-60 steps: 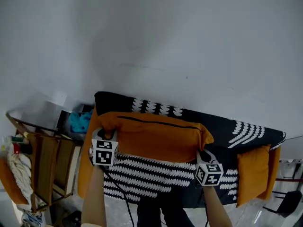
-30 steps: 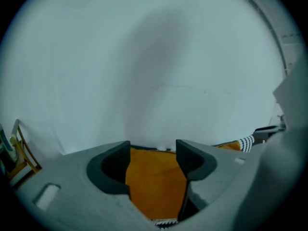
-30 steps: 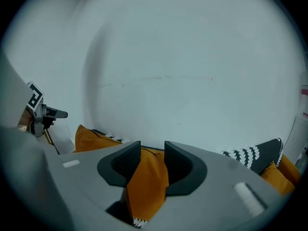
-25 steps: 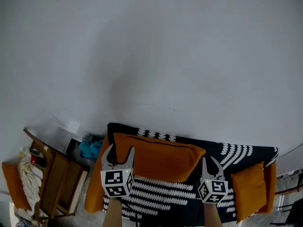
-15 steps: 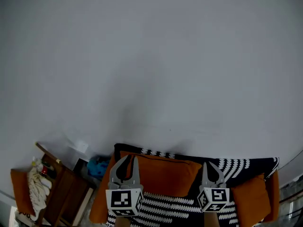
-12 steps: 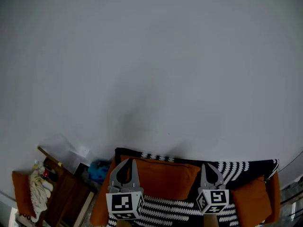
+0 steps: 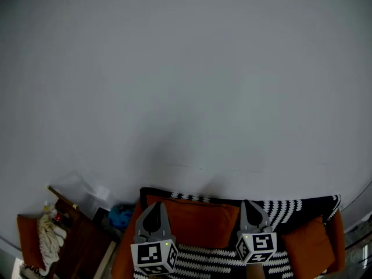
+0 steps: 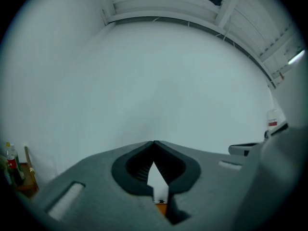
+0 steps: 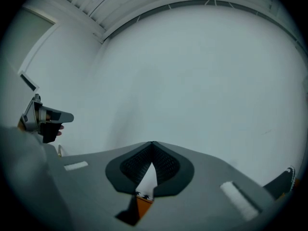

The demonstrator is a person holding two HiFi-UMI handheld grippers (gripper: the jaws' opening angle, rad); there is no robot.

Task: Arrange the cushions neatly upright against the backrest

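The long orange fabric cushion [image 7: 195, 222] stands upright against the backrest of the black-and-white patterned sofa [image 7: 290, 205]. 1 smaller orange cushion [image 7: 303, 244] sits at its right end. The left gripper [image 7: 156, 204], jaws just closing on nothing, and the right gripper [image 7: 247, 203] are both closed, empty. Probably little is left.

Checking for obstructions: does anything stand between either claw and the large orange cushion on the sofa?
Nothing visible does. The left claw and right claw are shut and empty in front of the large orange cushion.
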